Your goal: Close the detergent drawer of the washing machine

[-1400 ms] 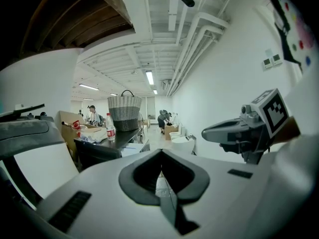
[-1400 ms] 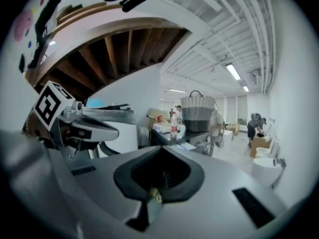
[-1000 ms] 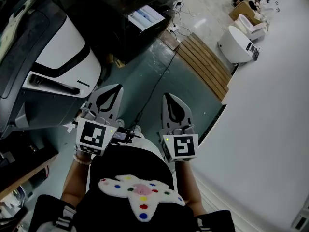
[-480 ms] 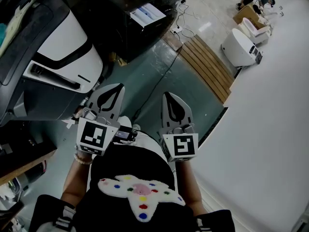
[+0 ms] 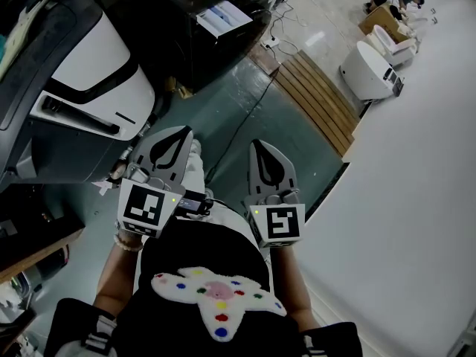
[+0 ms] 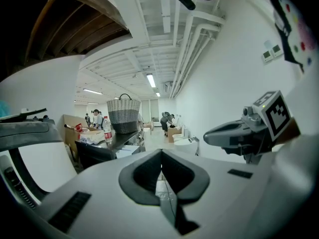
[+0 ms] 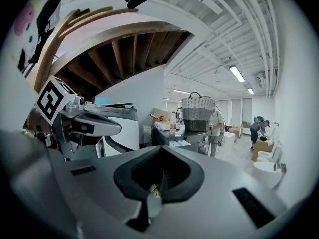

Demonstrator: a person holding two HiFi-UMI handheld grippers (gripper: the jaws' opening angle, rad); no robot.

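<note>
Head view looks steeply down on a person standing on the green floor [image 5: 245,117], a claw in each hand held level in front of the body. The left claw [image 5: 181,132] and the right claw [image 5: 257,144] both have their jaws pressed together along a thin seam, and each gripper view confirms it: nothing is pinched in either one. A small yellowish fleck sits low in the right claw's hollow, too small to name.

The washing machine [image 5: 97,58] stands at the left edge of the floor, white with a black band. Low on its front, a white panel with a dark bar looks like the detergent drawer [image 5: 78,117], though from this angle I cannot tell how far it stands out. It lies up and to the left of the left claw, near but apart from it; the right claw is well clear.

Closed jaws suit the job, I judge: a drawer is shut by a push, so a blunt closed tip works better than a grip. The left claw is the nearer tool and needs to swing toward the panel and meet it squarely, since a glancing push could slip off the smooth front.

Beyond the machine, a dark table [image 5: 223,43] carries papers [image 5: 223,17], and a wicker basket [image 6: 123,114] stands on it in the left gripper view.
</note>
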